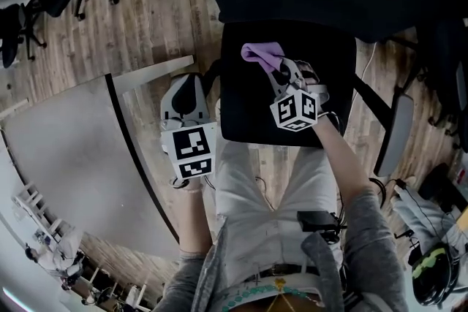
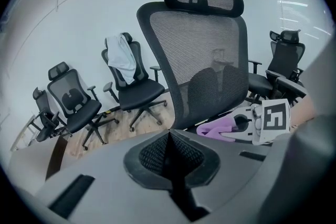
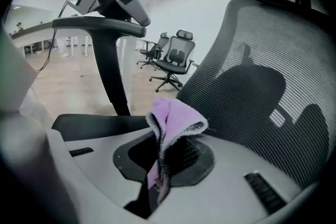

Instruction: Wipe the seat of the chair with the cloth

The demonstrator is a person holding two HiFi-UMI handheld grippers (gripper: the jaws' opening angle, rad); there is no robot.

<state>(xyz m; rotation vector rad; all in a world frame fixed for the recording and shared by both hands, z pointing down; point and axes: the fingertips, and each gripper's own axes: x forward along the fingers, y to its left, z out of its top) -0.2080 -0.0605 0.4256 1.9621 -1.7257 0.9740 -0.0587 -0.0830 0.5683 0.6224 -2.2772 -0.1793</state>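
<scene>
1. Slippage is our first worry. The right tongs (image 3: 156,168) are clenched on only one fold of the lilac fleecy cloth (image 3: 173,118), so drag along the upholstery could tug it free.
2. The cloth hangs over the rear of the chair's black padded seat (image 1: 248,113), close to the grey mesh backrest (image 3: 262,86). We cannot tell whether it touches the seat. A stroke begun here might rub the mesh instead, or knock the tongs against it.
3. Little cloth projects past the tips, so we judge that pressing down risks scraping hard plastic on the seat.
4. The left tongs (image 2: 169,139) are pressed together on nothing and hover by the black armrest (image 3: 100,26). Nothing steadies the chair, so a firm push may turn it.
5. A pale bench (image 1: 66,150) lies to the left. Other black office chairs (image 2: 134,89), one draped with a pale garment (image 2: 119,57), stand well apart on the wooden plank floor (image 1: 146,11). Only the armrests and backrest hem in the strokes.
</scene>
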